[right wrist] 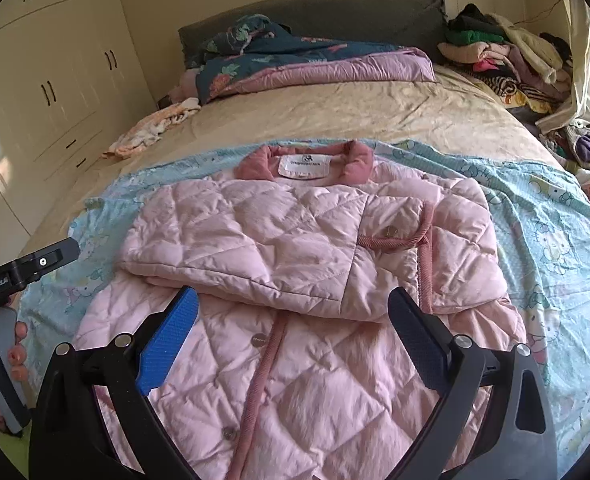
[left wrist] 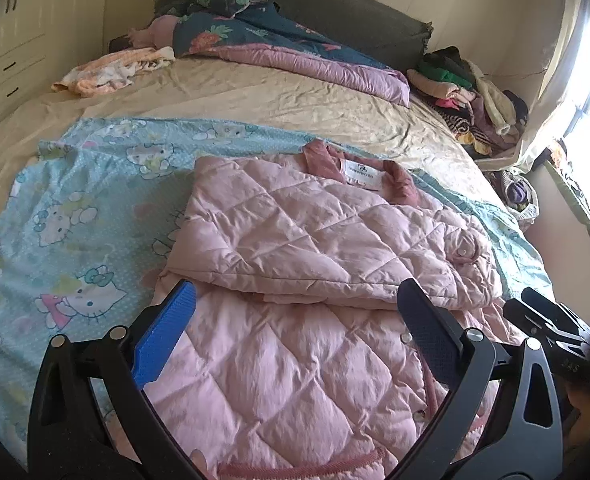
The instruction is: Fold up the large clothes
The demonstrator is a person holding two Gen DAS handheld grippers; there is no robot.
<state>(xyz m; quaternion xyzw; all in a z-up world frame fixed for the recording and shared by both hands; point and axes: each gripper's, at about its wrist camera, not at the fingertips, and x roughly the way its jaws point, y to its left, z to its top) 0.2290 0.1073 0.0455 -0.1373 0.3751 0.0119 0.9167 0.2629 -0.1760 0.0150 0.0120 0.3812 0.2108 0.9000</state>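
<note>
On bed (right wrist: 335, 120), atop light-blue cartoon-print sheet (right wrist: 555, 240): pink quilted jacket (right wrist: 279, 248) spread flat, collar (right wrist: 307, 160) toward 12 o'clock, white label showing. Both sleeves folded across chest, one overlapping other. Left gripper (left wrist: 295, 308) low over jacket hem, jaws spread wide, holding nothing. Right gripper (right wrist: 293, 316) same, jaws wide apart, empty, hovering over button placket. Person's hand (right wrist: 13, 356) on left tool handle at 9 o'clock in right view. Floral duvet (right wrist: 295, 60) bunched at 12 o'clock by headboard; clothes pile (right wrist: 503, 56) at 2 o'clock; wardrobe (right wrist: 55, 72) at 10 o'clock.
</note>
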